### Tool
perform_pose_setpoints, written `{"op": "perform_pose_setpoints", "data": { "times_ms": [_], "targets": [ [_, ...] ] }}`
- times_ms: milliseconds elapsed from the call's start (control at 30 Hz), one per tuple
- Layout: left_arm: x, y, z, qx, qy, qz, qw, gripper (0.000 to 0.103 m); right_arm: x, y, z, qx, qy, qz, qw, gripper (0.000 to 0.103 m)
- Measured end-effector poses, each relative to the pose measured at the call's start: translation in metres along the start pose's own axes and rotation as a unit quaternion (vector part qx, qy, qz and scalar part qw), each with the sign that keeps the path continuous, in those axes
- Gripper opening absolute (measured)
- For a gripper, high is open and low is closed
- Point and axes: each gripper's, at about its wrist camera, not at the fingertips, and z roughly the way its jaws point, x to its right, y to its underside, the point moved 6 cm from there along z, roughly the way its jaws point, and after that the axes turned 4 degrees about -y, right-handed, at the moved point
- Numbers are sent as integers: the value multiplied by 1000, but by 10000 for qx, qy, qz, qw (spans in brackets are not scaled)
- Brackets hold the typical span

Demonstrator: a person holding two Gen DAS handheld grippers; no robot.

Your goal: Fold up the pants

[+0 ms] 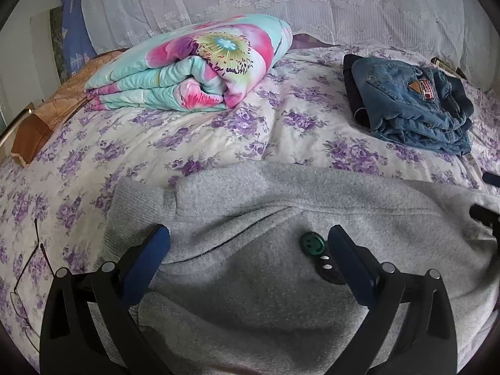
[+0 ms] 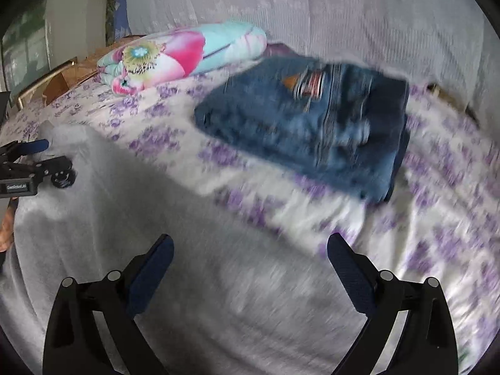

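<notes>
- The gray pants point(image 1: 281, 206) lie on the bed point(image 1: 175, 143), at the near edge, close to both cameras.
- The pants are soft and fuzzy. A small green button point(image 1: 309, 243) with a smiley face sits on them, with a dark patch just below it.
- The left gripper point(image 1: 248, 243) hangs over the pants. Its two blue fingers point(image 1: 147, 265) are spread wide apart. They hold nothing.
- The button lies between those fingers, just beside the right one.
- The right gripper point(image 2: 250, 250) is also over the pants. Its fingers are spread wide too, and nothing is between them but gray cloth below.
- The right wrist picture is blurry, so small things there are hard to see.
- In that picture the left gripper shows at the left edge, over the far end of the pants.
- A pile of folded jeans point(image 1: 412, 103) sits farther back on the bed, well apart from the pants.
- A folded blanket point(image 1: 190, 65) with big pink flowers lies at the back, to the left of the jeans.
- A pair of glasses point(image 1: 31, 268) lies on the bed, left of the pants.
- There are no boxes or baskets to see. Everything just lies on the bed.
- A white lace cloth point(image 1: 250, 3) covers the back.
</notes>
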Motion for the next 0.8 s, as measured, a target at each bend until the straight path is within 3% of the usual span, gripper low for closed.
{"op": "perform_pose_setpoints", "data": {
  "times_ms": [133, 167, 233, 300, 333, 367, 400, 433, 467, 567, 667, 800],
  "targets": [
    [0, 1, 1, -18, 26, -10, 10000, 99, -1, -2, 37, -635, -109, -340, 9973, 99],
    [0, 1, 1, -19, 39, -20, 10000, 99, 1, 4, 50, -799, -304, -259, 9960, 99],
    [-2, 0, 1, -45, 95, -62, 9999, 99, 9, 5, 53, -734, -682, 150, 9949, 96],
    [-3, 0, 2, -74, 187, -136, 9997, 99, 10, 6, 46, -605, -765, 186, 9951, 82],
    [-4, -1, 2, -73, 239, -175, 9995, 99, 7, 7, 41, -559, -782, 197, 9952, 67],
    [-5, -1, 1, -66, 286, -202, 9994, 99, 4, 8, 37, -533, -800, 194, 9952, 46],
    [-6, -2, 0, -53, 363, -251, 9990, 99, 1, 9, 31, -495, -826, 179, 9952, 35],
    [-8, -2, -1, -40, 449, -299, 9985, 99, -2, 10, 25, -472, -784, 174, 9956, 18],
    [-9, -2, -2, -30, 539, -345, 9979, 99, -5, 9, 16, -426, -726, 197, 9963, 13],
    [-18, -3, -8, -50, 860, -573, 9946, 99, -24, 9, -15, -134, -458, 42, 9989, 11],
    [-37, 0, -19, -73, 879, -828, 9927, 99, -48, 11, -58, 215, -188, -287, 9992, 10],
    [-67, 13, -44, -108, 1286, -1320, 9828, 99, -80, 33, -118, 610, -5, -496, 9969, 10]
  ]
}}
